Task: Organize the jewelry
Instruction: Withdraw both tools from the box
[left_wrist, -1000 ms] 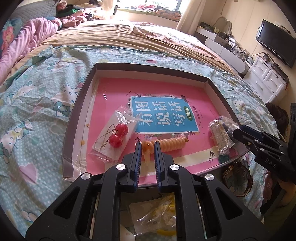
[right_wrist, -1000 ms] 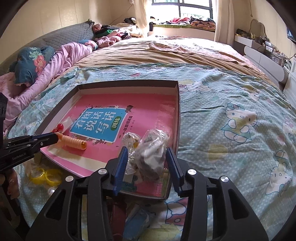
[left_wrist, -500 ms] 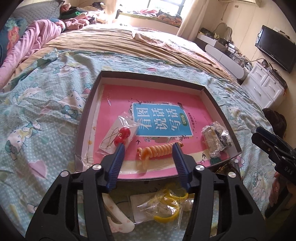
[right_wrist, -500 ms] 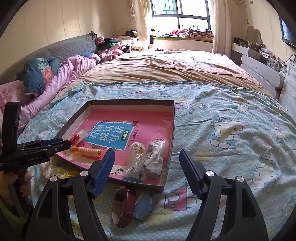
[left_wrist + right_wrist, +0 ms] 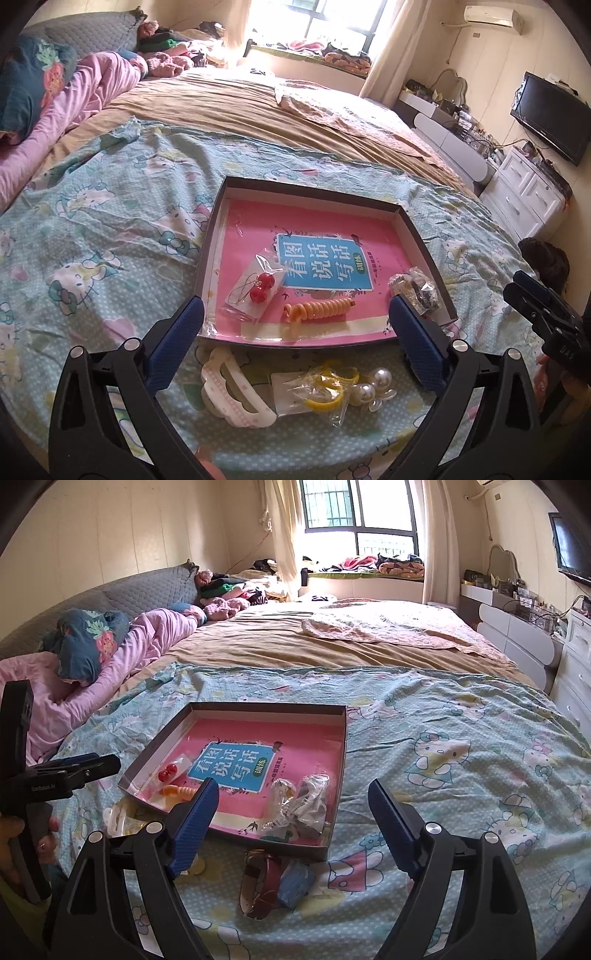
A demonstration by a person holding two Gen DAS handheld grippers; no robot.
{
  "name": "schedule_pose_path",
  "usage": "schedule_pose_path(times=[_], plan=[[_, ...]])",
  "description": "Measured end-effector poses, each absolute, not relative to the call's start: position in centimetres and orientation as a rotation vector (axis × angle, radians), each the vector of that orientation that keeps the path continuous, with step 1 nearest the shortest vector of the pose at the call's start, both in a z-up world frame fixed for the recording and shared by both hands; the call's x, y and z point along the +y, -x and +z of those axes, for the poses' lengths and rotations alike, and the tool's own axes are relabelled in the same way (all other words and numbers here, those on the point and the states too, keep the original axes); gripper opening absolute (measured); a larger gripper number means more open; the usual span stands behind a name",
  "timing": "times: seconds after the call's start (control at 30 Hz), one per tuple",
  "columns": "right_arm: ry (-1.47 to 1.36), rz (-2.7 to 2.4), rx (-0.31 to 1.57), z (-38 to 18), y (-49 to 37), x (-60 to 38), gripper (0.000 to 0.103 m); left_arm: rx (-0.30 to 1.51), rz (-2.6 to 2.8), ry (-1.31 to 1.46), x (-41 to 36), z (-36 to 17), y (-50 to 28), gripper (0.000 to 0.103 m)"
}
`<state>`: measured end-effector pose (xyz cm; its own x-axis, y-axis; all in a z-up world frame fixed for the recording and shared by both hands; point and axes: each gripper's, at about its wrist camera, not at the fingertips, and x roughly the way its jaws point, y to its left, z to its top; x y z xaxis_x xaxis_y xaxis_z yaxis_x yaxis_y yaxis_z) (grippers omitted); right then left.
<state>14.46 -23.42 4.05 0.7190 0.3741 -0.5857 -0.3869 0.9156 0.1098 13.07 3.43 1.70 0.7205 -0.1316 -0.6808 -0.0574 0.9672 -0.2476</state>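
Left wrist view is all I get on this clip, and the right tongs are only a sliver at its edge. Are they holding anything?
Observer: No. The right tongs are spread wide with nothing between them.
Operator: Any jewelry outside the box on that side?
Observer: Yes, a brown-strapped watch lies on the bedspread, just in front of the near wall of the box.
Operator: Is it alone there?
Observer: No, a blue packet lies right beside it, on its right.
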Motion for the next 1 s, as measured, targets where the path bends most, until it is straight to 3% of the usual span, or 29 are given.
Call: schedule_pose_path(times=[1.0], plan=[[0.051,0.481,0.586,6.3,-9.7,-22.4,0.082,0.694,-0.015,0.237,4.8,4.4,-7.6,0.094]])
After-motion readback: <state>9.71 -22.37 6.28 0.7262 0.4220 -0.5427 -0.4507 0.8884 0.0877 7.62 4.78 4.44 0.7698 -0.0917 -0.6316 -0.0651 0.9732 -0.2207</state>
